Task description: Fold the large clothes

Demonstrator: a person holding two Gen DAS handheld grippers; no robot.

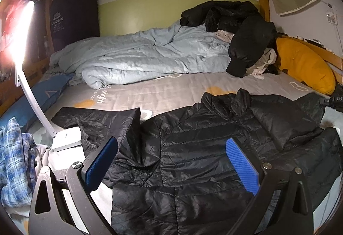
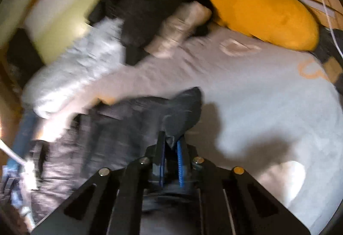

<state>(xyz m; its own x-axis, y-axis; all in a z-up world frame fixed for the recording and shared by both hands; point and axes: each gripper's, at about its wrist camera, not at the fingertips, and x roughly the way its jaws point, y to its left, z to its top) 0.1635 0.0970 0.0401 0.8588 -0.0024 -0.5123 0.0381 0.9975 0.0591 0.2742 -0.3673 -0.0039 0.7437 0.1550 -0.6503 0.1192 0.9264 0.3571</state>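
A black quilted puffer jacket (image 1: 214,149) lies spread on the grey bed sheet (image 1: 171,89), one sleeve folded over its right side. My left gripper (image 1: 171,142) hovers over the jacket's lower middle, its blue pads (image 1: 242,162) wide apart and holding nothing. In the blurred right wrist view, my right gripper (image 2: 170,139) is shut on a bunched corner of the jacket (image 2: 184,110). That corner is lifted off the sheet (image 2: 257,95), and the jacket's body (image 2: 120,127) trails to the left.
A crumpled light-blue duvet (image 1: 150,59) lies at the back of the bed. Black clothes (image 1: 242,29) are piled back right, beside a yellow pillow (image 1: 304,65). A lit white lamp (image 1: 66,140) stands at the left, near a blue plaid shirt (image 1: 15,160) and a blue pillow (image 1: 42,93).
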